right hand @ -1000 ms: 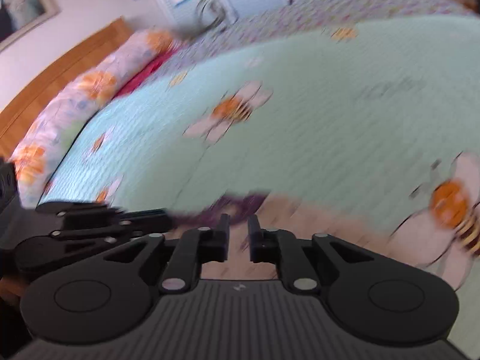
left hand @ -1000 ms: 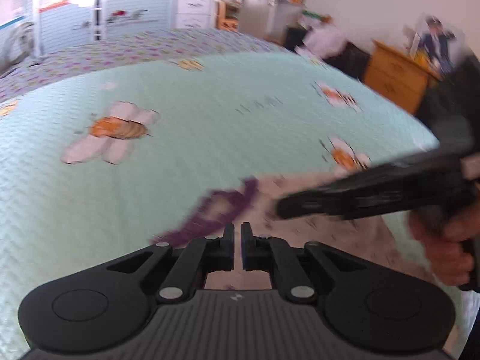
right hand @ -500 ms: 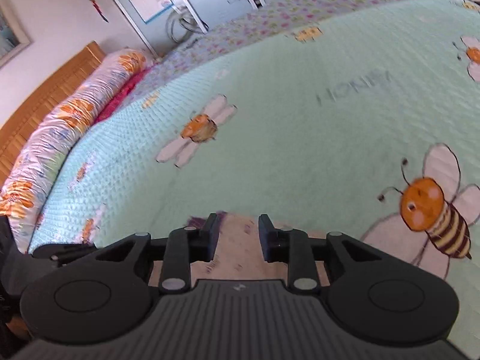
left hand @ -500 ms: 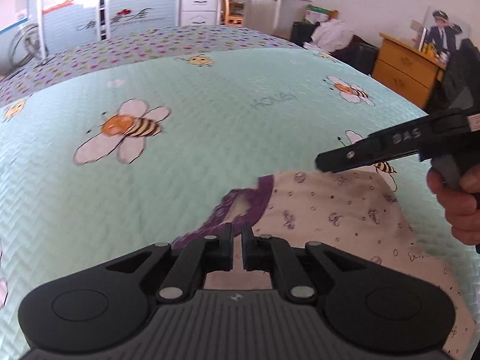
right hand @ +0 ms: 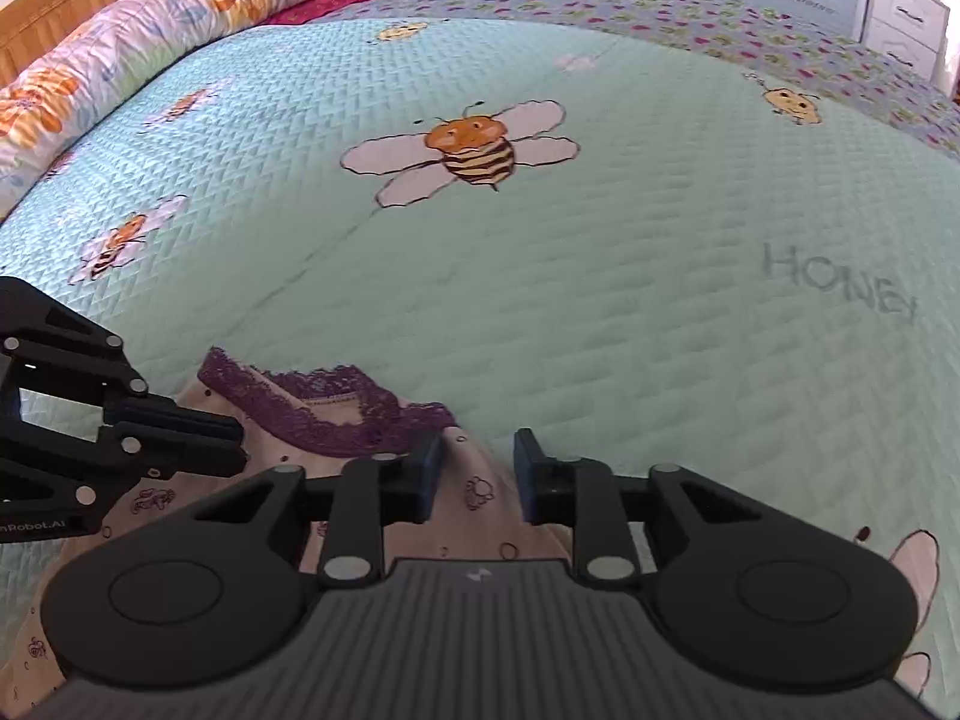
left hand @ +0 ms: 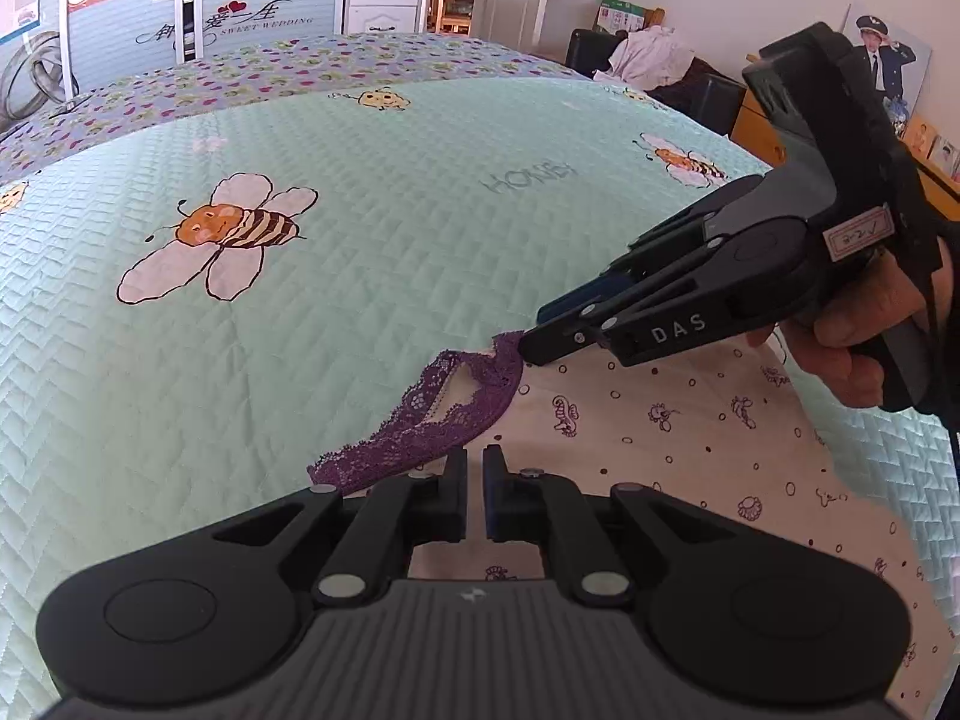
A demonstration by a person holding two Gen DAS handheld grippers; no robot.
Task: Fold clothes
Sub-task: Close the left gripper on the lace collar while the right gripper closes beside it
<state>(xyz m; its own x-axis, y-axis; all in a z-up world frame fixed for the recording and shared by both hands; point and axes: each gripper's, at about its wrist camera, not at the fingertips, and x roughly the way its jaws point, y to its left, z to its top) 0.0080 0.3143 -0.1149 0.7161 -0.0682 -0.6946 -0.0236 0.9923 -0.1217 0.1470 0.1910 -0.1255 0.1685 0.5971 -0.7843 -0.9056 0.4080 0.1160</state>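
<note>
Lying flat on mint quilted bedspread (left hand: 360, 276), at six o'clock of both views: cream printed garment (left hand: 690, 438) with purple lace trim (left hand: 444, 414) along its far edge, near the printed bee (left hand: 222, 240).

Left gripper (left hand: 474, 495): jaws drawn almost together, only a thin slit between fingers. Poised over garment's near edge, just at five o'clock of the lace. Cloth between the pads not confirmable; from the right wrist view the same tool (right hand: 231, 441) appears at nine o'clock, tips closed, resting at the cloth beside the lace end.

Right gripper (right hand: 477, 474): jaws parted to a modest gap, just been closing. Cream fabric visible in the gap beneath, pads not pressing on it; left finger (right hand: 429, 474) sitting against the lace's right end. From the left wrist view (left hand: 531, 348), at three o'clock, tips touching the far end of the lace. Held by a hand (left hand: 864, 330) at the grip.
</note>
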